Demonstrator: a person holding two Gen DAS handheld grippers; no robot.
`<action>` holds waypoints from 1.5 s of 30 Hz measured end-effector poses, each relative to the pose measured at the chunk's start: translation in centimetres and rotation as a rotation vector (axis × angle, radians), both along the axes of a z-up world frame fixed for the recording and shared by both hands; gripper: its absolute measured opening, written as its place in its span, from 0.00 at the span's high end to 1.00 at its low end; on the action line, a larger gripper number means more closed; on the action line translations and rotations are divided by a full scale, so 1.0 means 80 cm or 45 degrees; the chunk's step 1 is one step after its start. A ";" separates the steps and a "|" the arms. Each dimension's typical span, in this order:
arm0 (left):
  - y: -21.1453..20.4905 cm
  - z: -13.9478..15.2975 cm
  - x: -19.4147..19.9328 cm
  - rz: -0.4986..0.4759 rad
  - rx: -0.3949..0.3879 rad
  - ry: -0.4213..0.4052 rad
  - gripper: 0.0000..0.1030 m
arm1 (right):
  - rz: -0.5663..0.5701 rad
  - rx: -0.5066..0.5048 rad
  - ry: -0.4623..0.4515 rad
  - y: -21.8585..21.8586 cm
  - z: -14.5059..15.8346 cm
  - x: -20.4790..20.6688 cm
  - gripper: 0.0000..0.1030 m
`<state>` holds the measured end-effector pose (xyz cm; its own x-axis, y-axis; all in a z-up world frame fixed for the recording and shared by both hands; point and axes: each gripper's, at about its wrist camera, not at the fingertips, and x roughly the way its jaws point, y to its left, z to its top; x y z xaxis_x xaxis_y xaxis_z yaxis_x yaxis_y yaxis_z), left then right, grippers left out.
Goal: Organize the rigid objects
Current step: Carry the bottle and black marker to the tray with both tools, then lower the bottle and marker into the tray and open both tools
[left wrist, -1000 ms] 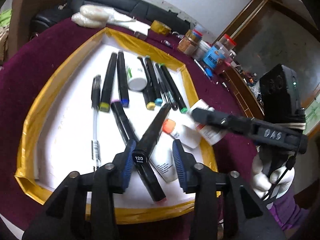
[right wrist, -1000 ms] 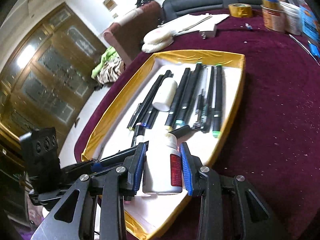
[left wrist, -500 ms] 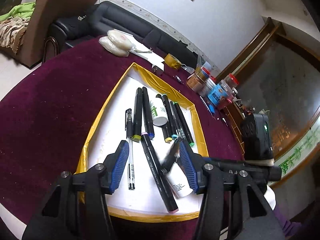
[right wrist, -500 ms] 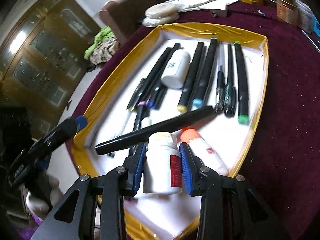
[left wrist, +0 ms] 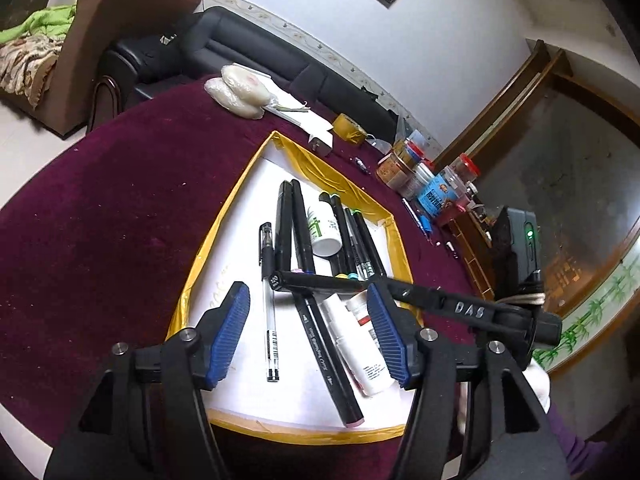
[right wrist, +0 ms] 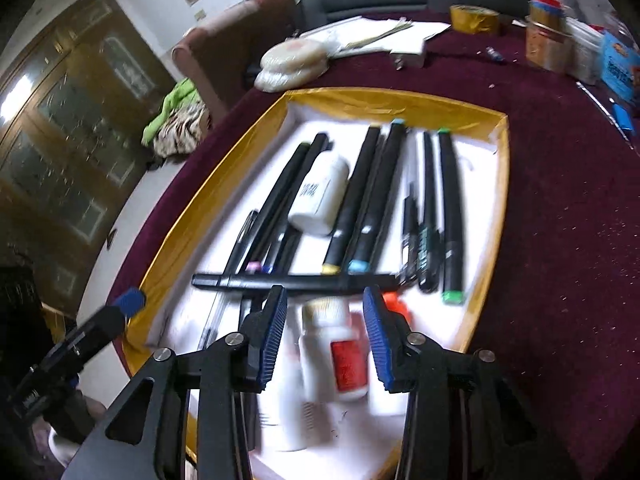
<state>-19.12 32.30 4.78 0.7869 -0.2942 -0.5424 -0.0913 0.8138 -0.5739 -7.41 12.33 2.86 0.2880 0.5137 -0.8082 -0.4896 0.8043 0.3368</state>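
Note:
A white tray with a gold rim (left wrist: 208, 240) (right wrist: 224, 184) holds several black markers, a clear pen (left wrist: 269, 312) and small white bottles. A black marker (left wrist: 320, 280) (right wrist: 296, 281) lies crosswise over the others. My left gripper (left wrist: 308, 336) is open and empty above the tray's near end. My right gripper (right wrist: 325, 340) is open, its blue pads (right wrist: 376, 340) apart on either side of a white bottle with a red label (right wrist: 340, 356), which lies in the tray. The right gripper's arm (left wrist: 452, 306) reaches in from the right in the left wrist view.
The tray lies on a round maroon table (left wrist: 120, 220). Jars and tins (left wrist: 424, 184), a gold tape roll (left wrist: 350, 130) (right wrist: 474, 20), papers and wrapped white packs (left wrist: 240, 92) (right wrist: 292, 62) stand at the far side. A sofa and armchair are behind.
My left gripper let go of the black marker and rose; the marker now lies crosswise. My right gripper opened and released the red-label bottle into the tray.

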 end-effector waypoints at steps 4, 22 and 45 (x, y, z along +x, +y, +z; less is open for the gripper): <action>-0.003 0.008 -0.001 0.028 0.068 -0.025 0.40 | -0.003 0.056 -0.007 -0.005 0.002 0.001 0.65; 0.009 0.019 -0.011 0.160 0.115 -0.034 0.29 | 0.127 -0.026 -0.086 0.062 0.004 -0.002 0.64; 0.002 0.038 -0.021 0.221 0.253 -0.139 0.25 | 0.162 -0.304 0.043 0.094 -0.028 0.011 0.80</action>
